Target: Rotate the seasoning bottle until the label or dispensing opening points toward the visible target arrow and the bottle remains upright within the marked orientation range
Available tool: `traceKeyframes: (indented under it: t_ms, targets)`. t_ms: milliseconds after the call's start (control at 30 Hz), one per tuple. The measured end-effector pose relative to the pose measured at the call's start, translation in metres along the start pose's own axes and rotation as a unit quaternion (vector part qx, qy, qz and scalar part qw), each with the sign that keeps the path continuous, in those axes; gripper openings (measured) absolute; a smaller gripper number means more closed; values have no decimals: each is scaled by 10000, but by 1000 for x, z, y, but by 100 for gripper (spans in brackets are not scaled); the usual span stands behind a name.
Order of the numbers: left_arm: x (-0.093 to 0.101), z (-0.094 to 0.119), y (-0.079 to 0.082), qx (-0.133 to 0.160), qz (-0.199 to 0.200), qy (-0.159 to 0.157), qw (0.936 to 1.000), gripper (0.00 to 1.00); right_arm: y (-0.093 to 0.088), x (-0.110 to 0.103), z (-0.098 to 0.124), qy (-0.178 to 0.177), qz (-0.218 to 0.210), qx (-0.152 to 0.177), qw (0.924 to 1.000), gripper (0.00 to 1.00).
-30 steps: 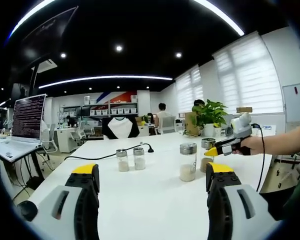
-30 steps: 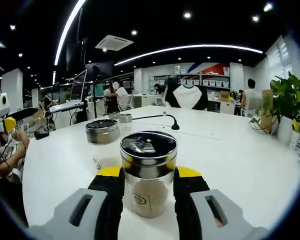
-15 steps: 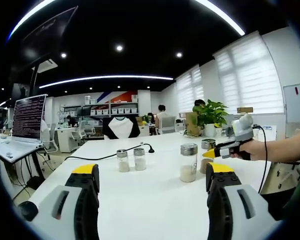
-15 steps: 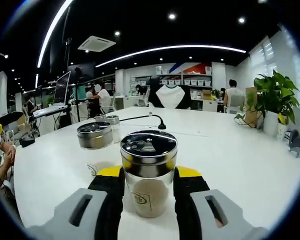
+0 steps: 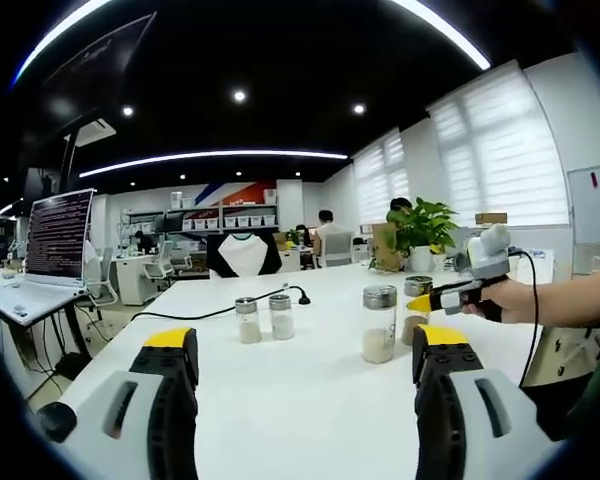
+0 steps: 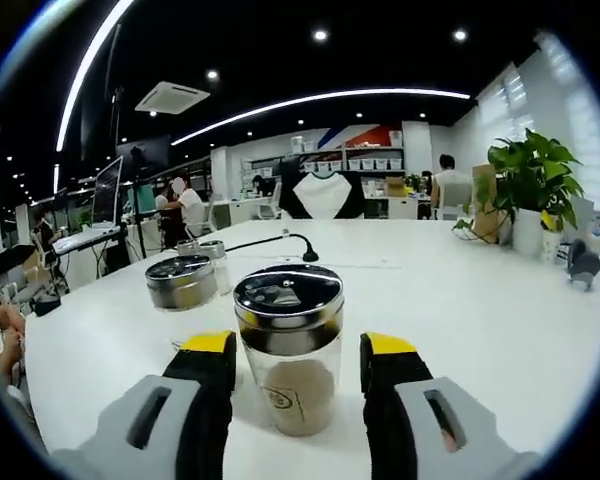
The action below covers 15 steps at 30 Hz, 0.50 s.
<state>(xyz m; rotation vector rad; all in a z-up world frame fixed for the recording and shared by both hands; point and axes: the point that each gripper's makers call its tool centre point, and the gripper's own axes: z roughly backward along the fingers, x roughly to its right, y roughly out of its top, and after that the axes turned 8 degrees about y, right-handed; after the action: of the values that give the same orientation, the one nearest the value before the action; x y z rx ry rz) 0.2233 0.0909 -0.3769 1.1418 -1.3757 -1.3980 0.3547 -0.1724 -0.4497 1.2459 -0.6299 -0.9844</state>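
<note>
The seasoning bottle [image 6: 288, 372], clear glass with a shiny metal lid and tan powder inside, stands upright on the white table [image 6: 500, 330]. My right gripper [image 6: 298, 345] is open around it, with a small gap showing at the right jaw. In the left gripper view this bottle [image 5: 413, 322] is partly hidden behind the right gripper [image 5: 422, 302], which a hand holds. A taller bottle with white powder [image 5: 378, 324] stands just left of it. My left gripper [image 5: 305, 352] hovers low over the table [image 5: 300, 410], open and holding nothing.
A second metal-lidded bottle [image 6: 182, 283] stands left of the held one, with two small shakers [image 6: 202, 250] behind it. The small shakers [image 5: 262, 318] and a black cable [image 5: 200, 313] lie mid-table. A potted plant [image 6: 525, 190] stands at the right. A laptop [image 5: 40, 250] stands at the left.
My right gripper's jaws have spread and let go of the seasoning bottle, which stays upright. The right gripper view has swung a little. The left gripper has hardly moved.
</note>
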Motion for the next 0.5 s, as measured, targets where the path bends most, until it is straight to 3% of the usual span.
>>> traceKeyframes:
  t_ms: [367, 500]
  targets:
    - [2, 2, 2, 79, 141, -74, 9998, 93, 21, -5, 51, -238, 326, 156, 9991, 56]
    - [4, -1, 2, 74, 120, -121, 9998, 93, 27, -3, 65, -310, 205, 254, 9990, 56]
